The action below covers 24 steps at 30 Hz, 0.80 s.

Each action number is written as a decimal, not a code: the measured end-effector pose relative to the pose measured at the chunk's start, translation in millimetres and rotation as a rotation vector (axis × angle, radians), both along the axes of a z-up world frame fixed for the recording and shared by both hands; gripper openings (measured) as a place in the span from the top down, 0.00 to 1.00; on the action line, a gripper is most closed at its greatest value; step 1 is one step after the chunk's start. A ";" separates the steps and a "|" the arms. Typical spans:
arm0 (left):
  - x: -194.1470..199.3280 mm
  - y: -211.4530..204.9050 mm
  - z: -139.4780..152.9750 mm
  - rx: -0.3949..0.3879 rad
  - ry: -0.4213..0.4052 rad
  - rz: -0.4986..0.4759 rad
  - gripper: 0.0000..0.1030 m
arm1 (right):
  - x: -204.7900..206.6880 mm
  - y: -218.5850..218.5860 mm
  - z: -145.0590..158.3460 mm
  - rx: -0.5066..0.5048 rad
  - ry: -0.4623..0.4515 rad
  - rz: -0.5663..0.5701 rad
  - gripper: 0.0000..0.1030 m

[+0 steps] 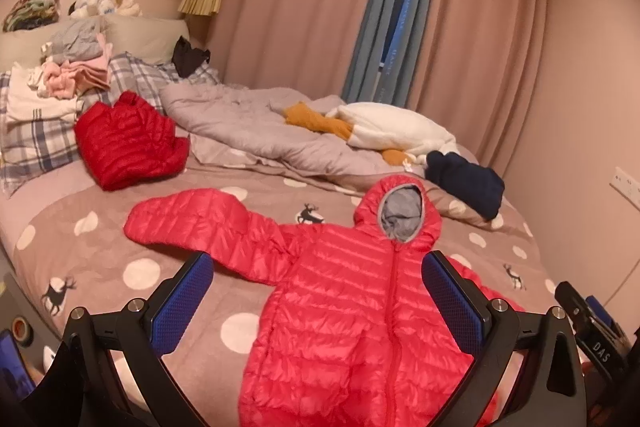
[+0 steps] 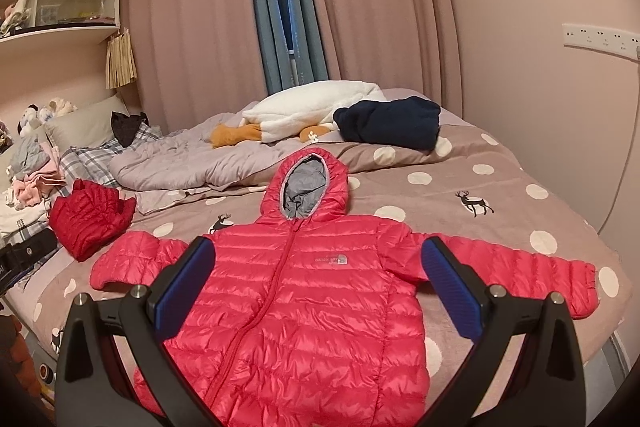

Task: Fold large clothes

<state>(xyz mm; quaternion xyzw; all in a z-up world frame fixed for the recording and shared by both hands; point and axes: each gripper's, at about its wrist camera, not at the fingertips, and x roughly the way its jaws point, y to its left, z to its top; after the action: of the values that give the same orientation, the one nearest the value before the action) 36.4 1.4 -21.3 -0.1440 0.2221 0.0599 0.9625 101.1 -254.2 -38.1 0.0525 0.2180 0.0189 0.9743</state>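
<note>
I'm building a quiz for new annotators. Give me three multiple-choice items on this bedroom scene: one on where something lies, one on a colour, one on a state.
1. Where does the navy garment lie?
A. beyond the hood, near the white plush goose
B. on the folded pile by the pillows
C. on the floor

2. What colour is the hood lining of the spread jacket?
A. yellow
B. grey
C. black

3. How do the two claws stand?
A. both shut on a sleeve
B. one open, one shut
C. both open, holding nothing

Answers:
1 A: the navy garment sits by the goose.
2 B: the red jacket shows grey inside its hood.
3 C: left claw and right claw show spread pads above the jacket.
</note>
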 end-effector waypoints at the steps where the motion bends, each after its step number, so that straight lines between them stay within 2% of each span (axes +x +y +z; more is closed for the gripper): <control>1: 0.4 -1.1 -0.4 0.002 0.001 -0.006 0.00 | -0.1 -2.0 0.3 0.000 0.001 -0.006 0.00; 14: 1.9 -16.3 1.4 -0.001 -0.020 -0.076 0.00 | -1.8 -11.6 -1.3 -0.031 0.016 -0.031 0.00; 24: 2.5 -20.2 2.0 -0.001 -0.027 -0.089 0.00 | -3.3 -17.8 -3.0 -0.022 0.019 -0.045 0.00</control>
<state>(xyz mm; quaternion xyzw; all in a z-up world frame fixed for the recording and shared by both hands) 38.8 -18.8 -19.3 -0.1353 0.2153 0.0149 0.9670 97.8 -272.0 -41.1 0.0469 0.2261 -0.0060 0.9730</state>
